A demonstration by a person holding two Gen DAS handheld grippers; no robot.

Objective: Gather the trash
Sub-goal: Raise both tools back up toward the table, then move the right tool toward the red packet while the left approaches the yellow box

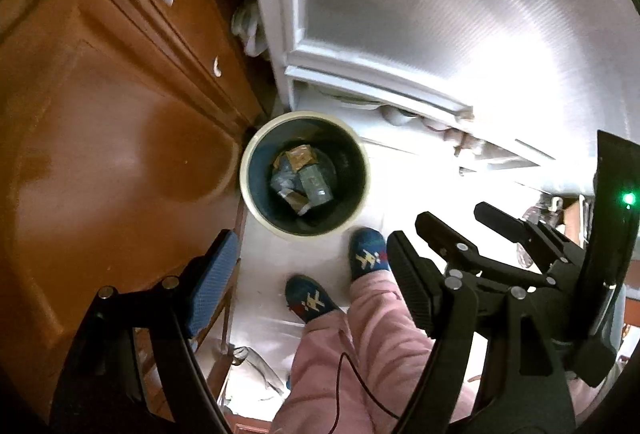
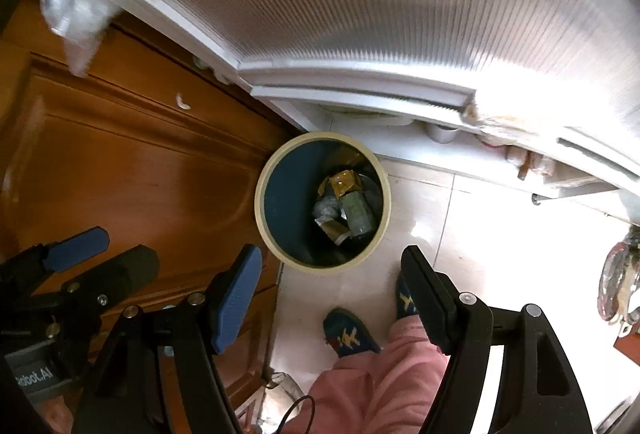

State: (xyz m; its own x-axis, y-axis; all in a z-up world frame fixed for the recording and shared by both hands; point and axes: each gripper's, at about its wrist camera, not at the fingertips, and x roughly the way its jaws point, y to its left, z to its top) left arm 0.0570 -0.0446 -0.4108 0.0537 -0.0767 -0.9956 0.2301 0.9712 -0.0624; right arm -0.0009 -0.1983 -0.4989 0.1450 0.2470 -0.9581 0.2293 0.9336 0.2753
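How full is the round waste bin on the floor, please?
Partly filled. The waste bin stands upright with crumpled wrappers and cartons lying at its bottom, and its blue inner wall is bare above them.

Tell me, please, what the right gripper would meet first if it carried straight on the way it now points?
Probably the floor just beside the bin, or the bin's near rim. The right gripper is open and empty, aiming steeply down at that spot. Depth is unclear.

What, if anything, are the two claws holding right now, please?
Nothing: the left claw and the right claw both stand open and empty above the trash bin.
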